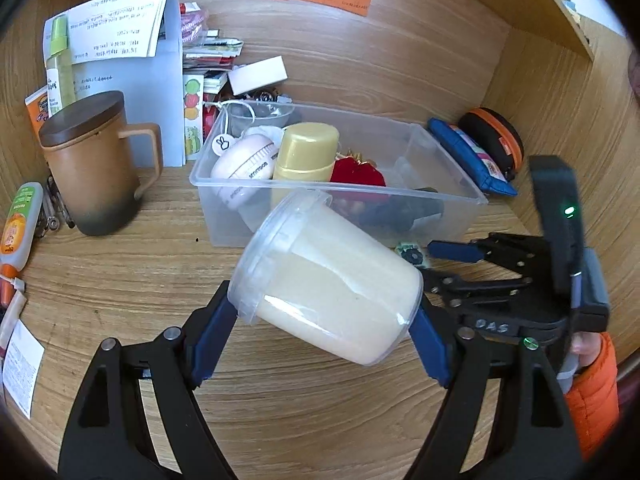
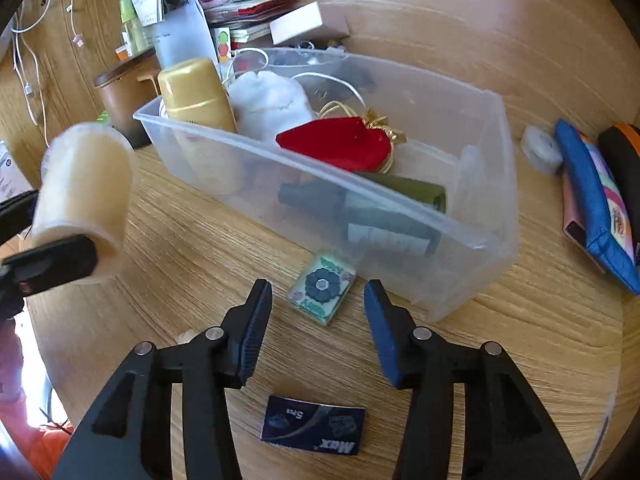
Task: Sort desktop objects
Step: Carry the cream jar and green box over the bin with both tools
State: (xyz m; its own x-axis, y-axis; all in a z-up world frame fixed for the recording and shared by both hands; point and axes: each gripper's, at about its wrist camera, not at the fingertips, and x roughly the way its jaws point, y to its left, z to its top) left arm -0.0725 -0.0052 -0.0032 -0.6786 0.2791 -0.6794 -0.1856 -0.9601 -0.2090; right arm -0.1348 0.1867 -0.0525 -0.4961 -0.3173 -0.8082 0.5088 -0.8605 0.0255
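My left gripper (image 1: 324,320) is shut on a clear plastic jar of cream-coloured stuff (image 1: 328,276), held tilted above the desk in front of the clear plastic bin (image 1: 440,192). The jar also shows in the right wrist view (image 2: 80,196), at the left. The bin (image 2: 480,236) holds a gold-capped bottle (image 2: 196,96), a red pouch (image 2: 336,142), dark bottles and a white cloth. My right gripper (image 2: 318,320) is open, low over the desk, with a small green flower-patterned square (image 2: 322,286) between its fingertips. It also appears in the left wrist view (image 1: 456,260).
A dark blue "Max" card (image 2: 314,424) lies near me on the desk. A brown lidded mug (image 1: 94,164), papers and tubes stand at the left. A blue pouch (image 2: 596,204) and a black-orange case (image 1: 496,140) lie right of the bin.
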